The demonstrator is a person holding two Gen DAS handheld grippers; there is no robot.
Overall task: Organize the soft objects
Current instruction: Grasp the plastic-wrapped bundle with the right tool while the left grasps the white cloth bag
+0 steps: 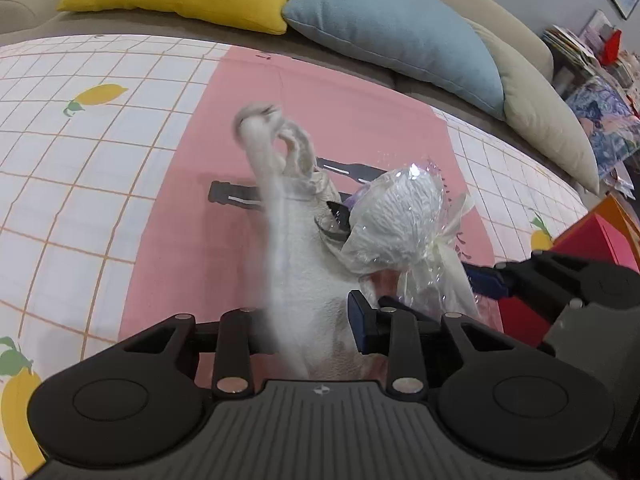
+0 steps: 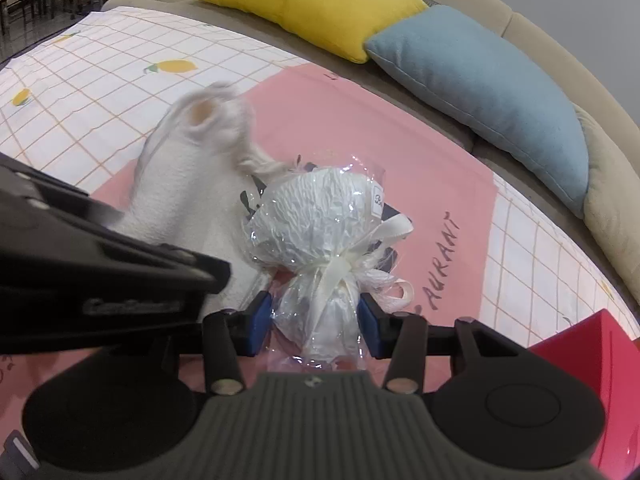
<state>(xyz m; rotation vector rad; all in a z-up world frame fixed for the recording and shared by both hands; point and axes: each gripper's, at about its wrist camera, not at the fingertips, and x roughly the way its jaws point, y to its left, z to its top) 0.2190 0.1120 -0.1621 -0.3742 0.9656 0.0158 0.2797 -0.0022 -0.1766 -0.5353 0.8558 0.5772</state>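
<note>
A big beige sofa (image 2: 520,32) runs along the back. Three pillows lean on it: a yellow pillow (image 2: 312,4), a blue pillow (image 2: 480,84) next to it, and a beige pillow (image 1: 548,120) at the far end. In front of the sofa lies a white cloth (image 1: 80,160) with thin orange lines and little lemons on it. A pink mat (image 2: 400,152) with dark letters lies on top of the cloth, in the middle. A red box (image 2: 600,360) sits at the right edge, near the right gripper. A white plush toy (image 1: 304,280) is over the pink mat. It looks blurry, and one long soft part of it sticks up toward the sofa. The left gripper (image 1: 312,320) has its jaws on both sides of the toy's body, pinching it. Just to the right of the toy is a white bundle (image 2: 320,220) wrapped in shiny clear plastic and tied with a cream ribbon (image 2: 340,272). The bundle touches the toy. The right gripper (image 2: 316,320) has its blue pads (image 2: 258,320) on both sides of the thin neck of the bundle, below the ribbon, pinching it. The round top of the bundle points toward the pillows. A small white tag (image 2: 378,200) with letters is stuck on its top. In the left wrist view, books and papers (image 1: 580,40) are piled at the far right, past the sofa.
</note>
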